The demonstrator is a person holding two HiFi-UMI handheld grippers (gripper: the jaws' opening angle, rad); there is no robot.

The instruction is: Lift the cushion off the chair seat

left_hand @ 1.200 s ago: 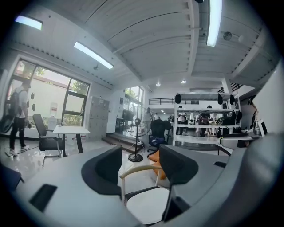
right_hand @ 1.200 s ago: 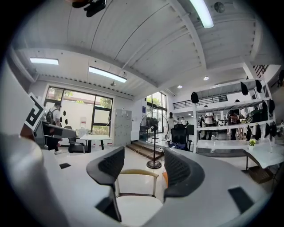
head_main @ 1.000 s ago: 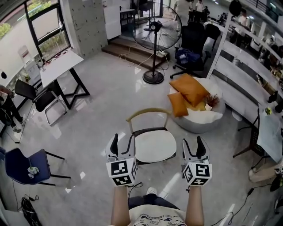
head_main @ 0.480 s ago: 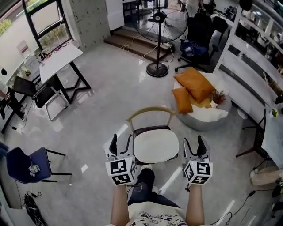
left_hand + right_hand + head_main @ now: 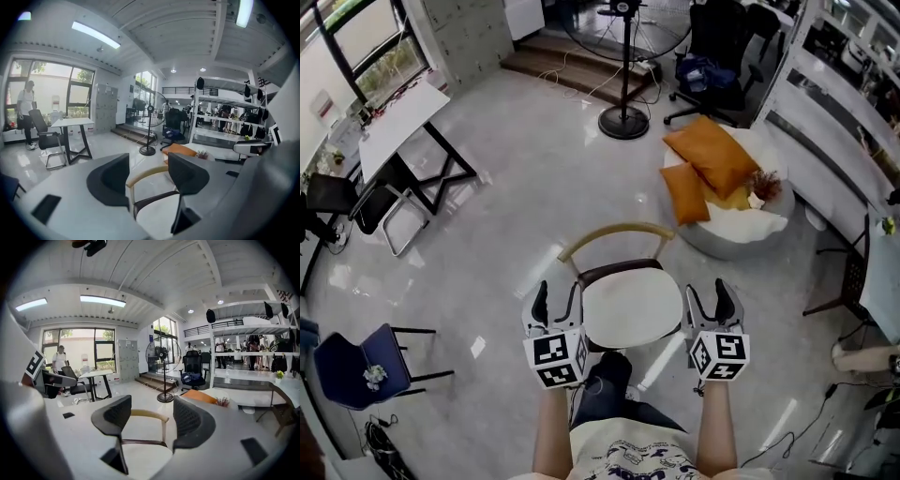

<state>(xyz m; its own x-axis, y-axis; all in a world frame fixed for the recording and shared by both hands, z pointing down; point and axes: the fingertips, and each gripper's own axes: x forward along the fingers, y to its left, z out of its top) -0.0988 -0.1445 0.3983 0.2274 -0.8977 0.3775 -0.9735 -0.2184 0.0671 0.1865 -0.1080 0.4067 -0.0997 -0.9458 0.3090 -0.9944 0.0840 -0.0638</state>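
A white seat cushion lies on a chair with a curved wooden backrest and a dark frame, straight in front of me. My left gripper hangs open beside the seat's left edge, holding nothing. At the seat's right edge my right gripper is open and holds nothing too. The left gripper view has its open gripper framing the backrest, with the cushion low between the jaws. The right gripper view has its gripper open over the cushion.
A white pouf with two orange pillows stands at the chair's back right. A standing fan is further back. A white table and a black chair are at the left, a blue chair at the near left.
The view has closed in on the chair, and my leg has stepped forward under it. Both grippers stay open on either side of the seat.
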